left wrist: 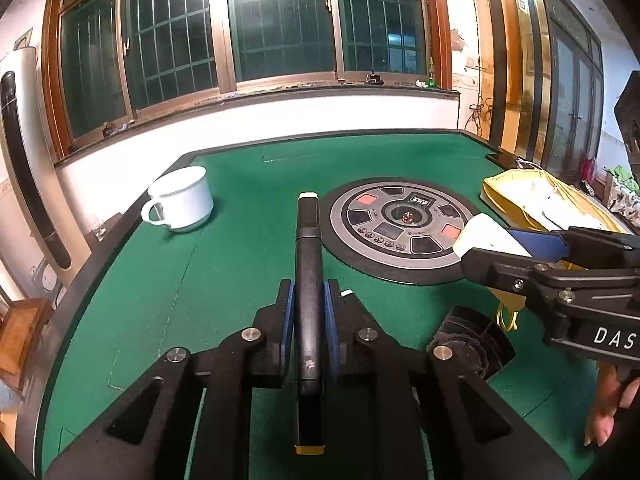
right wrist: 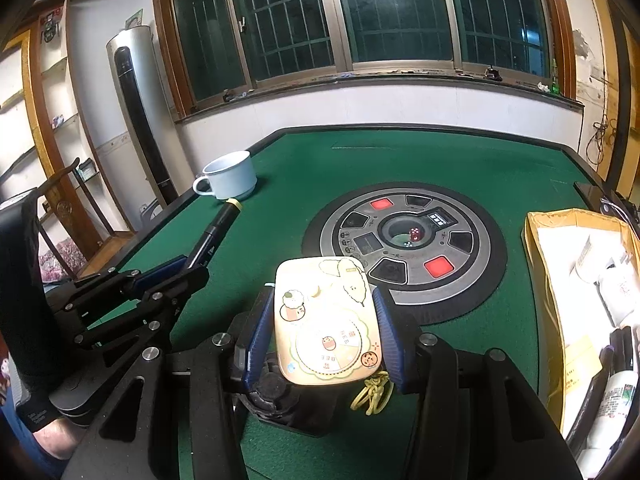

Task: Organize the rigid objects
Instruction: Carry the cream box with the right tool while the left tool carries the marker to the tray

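My left gripper (left wrist: pixel 309 296) is shut on a black marker pen (left wrist: pixel 308 280) with a pale cap end, held above the green table and pointing ahead. The pen also shows in the right wrist view (right wrist: pixel 212 232), aimed toward the white mug (right wrist: pixel 230 176). My right gripper (right wrist: pixel 326 324) is shut on a cream cartoon-printed case (right wrist: pixel 326 320) with a yellow cord (right wrist: pixel 370 396) hanging from it. In the left wrist view the right gripper (left wrist: pixel 492 246) comes in from the right holding that case (left wrist: pixel 486 236) over the table's round panel.
The white mug (left wrist: pixel 180 200) stands at the table's far left. A round control panel (left wrist: pixel 400 224) with dice sits mid-table. A yellow box (right wrist: pixel 580 280) with bottles and packets stands at the right edge. A black cup holder (left wrist: pixel 468 340) is set in the table near me.
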Motion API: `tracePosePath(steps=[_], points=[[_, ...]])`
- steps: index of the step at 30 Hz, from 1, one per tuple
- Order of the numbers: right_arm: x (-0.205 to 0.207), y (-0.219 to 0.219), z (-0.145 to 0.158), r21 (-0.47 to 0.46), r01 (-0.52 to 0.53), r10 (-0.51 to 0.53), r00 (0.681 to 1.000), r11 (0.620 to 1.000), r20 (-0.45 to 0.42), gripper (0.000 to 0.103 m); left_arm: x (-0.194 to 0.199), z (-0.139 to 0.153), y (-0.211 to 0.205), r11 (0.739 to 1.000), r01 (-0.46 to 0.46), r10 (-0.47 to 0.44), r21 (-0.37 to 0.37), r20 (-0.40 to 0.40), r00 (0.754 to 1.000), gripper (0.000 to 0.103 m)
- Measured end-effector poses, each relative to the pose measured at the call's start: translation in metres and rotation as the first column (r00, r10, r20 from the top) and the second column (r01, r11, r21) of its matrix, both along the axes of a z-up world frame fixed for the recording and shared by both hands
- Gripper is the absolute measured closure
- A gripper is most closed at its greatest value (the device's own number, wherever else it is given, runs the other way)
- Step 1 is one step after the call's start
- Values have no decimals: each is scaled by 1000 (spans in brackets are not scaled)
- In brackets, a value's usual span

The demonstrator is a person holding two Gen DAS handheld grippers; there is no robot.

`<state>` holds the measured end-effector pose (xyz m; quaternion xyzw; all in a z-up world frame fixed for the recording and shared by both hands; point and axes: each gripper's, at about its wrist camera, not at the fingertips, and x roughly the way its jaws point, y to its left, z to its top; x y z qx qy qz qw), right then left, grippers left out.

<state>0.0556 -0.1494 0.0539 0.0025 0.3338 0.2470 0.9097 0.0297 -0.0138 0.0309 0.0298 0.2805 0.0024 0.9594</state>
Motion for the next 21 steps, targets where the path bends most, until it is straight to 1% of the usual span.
tracePosePath(steps=[6, 11, 15, 18, 21], points=[[-5, -8, 1, 13, 30, -30, 1000, 999, 6, 59, -4, 1, -3, 1000, 13, -13, 6, 11, 1000, 91], [-9, -20, 1, 38, 69, -69, 998, 997, -7, 59, -6, 3, -4, 1000, 20, -20, 3, 21, 1000, 91], [-14, -31, 4, 63, 99, -99, 995, 993, -8, 59, -10, 6, -4, 999, 37, -37, -11, 32, 999, 91], [-21, -45, 8, 103, 132, -132, 991, 986, -13, 59, -11, 9, -4, 998, 55, -53, -39, 32, 998, 91], [-32, -61, 12, 123, 164, -164, 986, 979, -13, 59, -13, 12, -7, 996, 71, -69, -58, 32, 997, 91]])
